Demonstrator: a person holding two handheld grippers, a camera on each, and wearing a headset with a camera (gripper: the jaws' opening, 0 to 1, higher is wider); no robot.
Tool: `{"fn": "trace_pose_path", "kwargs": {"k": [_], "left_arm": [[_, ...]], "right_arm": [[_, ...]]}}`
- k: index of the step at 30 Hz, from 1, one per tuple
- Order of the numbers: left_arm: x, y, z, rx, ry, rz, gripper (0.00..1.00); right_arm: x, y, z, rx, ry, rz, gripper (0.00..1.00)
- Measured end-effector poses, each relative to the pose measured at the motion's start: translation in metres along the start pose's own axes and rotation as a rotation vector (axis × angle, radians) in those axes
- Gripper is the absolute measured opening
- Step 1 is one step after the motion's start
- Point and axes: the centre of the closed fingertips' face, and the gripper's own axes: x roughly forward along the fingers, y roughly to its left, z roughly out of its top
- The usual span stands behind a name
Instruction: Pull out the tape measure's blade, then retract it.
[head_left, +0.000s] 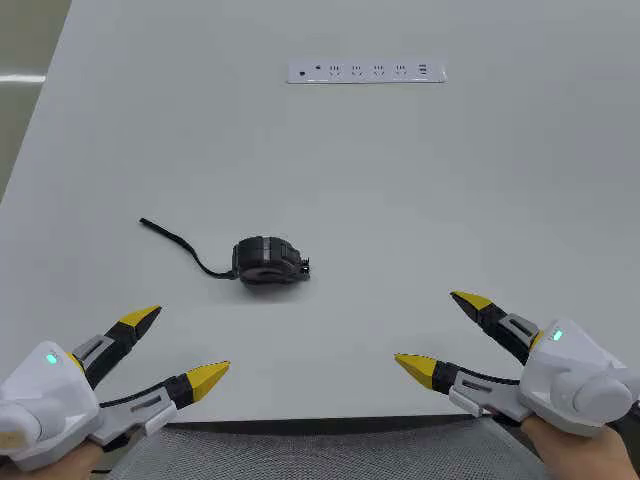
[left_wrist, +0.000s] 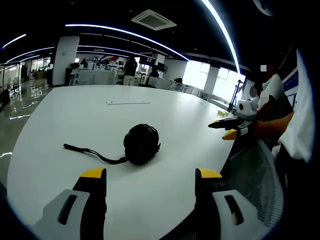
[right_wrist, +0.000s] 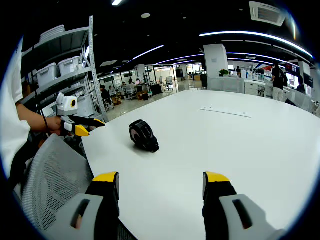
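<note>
Right now the left gripper and right gripper are hovering at the near edge of the white table. Both are gaping wide and holding nothing, while the tape measure is sitting mid-table, at roughly 1 o'clock from the left gripper and 10 o'clock from the right, its black strap trailing toward 9 o'clock. For a clean start, I am thinking the left should be pinning the case body while the right is approaching from 3 o'clock, where the blade's tip seems to be showing, and pinching that tip alone.
</note>
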Motion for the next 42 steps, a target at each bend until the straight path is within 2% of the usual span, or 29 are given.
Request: {"fn": "trace_pose_path", "kwargs": {"k": [7,14,21,31,42], "left_arm": [[0.000,0.000,0.002,0.000,-0.004,0.003,0.70],[-0.001,0.003,-0.004,0.000,0.006,0.003,0.71],[0.000,0.005,-0.003,-0.003,-0.001,0.007,0.71],[-0.003,0.005,-0.005,-0.013,-0.004,0.004,0.72],[-0.002,0.002,-0.007,-0.015,-0.001,-0.003,0.72]], "right_arm": [[0.002,0.002,-0.001,-0.004,0.002,0.009,0.68],[0.003,0.003,-0.004,-0.001,0.006,0.018,0.69],[0.004,0.010,-0.004,-0.002,0.015,0.030,0.69],[0.000,0.015,-0.002,-0.005,0.017,0.031,0.69],[-0.005,0.013,-0.003,-0.008,0.013,0.033,0.68]]}}
